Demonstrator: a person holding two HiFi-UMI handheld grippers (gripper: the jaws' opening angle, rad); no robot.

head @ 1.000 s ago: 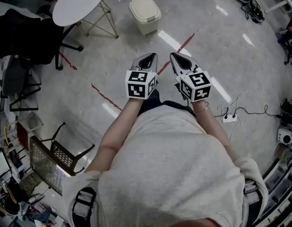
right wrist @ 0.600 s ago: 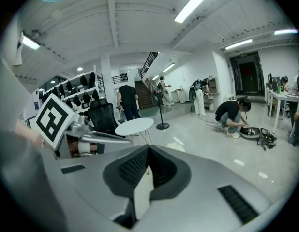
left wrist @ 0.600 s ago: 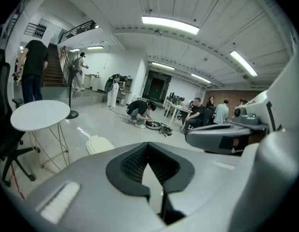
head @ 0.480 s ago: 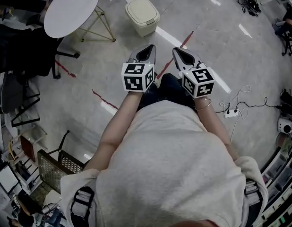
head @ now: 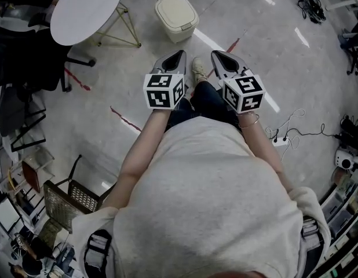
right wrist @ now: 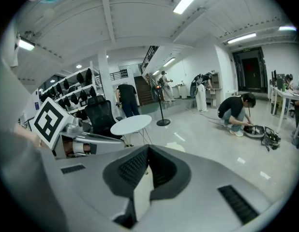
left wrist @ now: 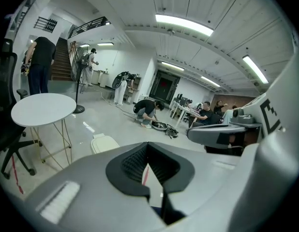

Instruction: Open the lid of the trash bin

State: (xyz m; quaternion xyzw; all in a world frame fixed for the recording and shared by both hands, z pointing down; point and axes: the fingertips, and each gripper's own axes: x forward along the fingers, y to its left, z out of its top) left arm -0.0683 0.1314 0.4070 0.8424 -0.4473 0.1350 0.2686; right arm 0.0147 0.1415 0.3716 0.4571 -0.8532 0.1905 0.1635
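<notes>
Task status: not begun. The lid is down on the trash bin (head: 176,17), and neither tool is in contact with it.

Location of the bin: it stands on the floor ahead of the person, just to the right of the round white table (head: 85,9). It is cream-coloured and roughly rectangular. Its long axis runs away from the person, angled a little to the left. A small tab shows at the near edge of the lid, and what appears to be the hinge side is at the far edge.

Bearing from the tools: the bin lies forward of both grippers and well apart from them. It is almost straight ahead of the left gripper (head: 178,57) and forward-left of the right gripper (head: 219,57). The left is the nearer of the two. In the left gripper view the bin sits just left of the jaw line.

Tool condition: on both grippers the jaws are closed to a thin slit at the tips. Only floor shows through the slit, and neither gripper holds anything.

Pose: both forearms are extended at waist level, side by side and roughly parallel, with the jaws pointing forward and down. One shoe (head: 198,69) shows between the grippers.

Assessment: the gap has to be closed before any contact. The near edge of the lid faces the person, so it appears to be the side to work.
</notes>
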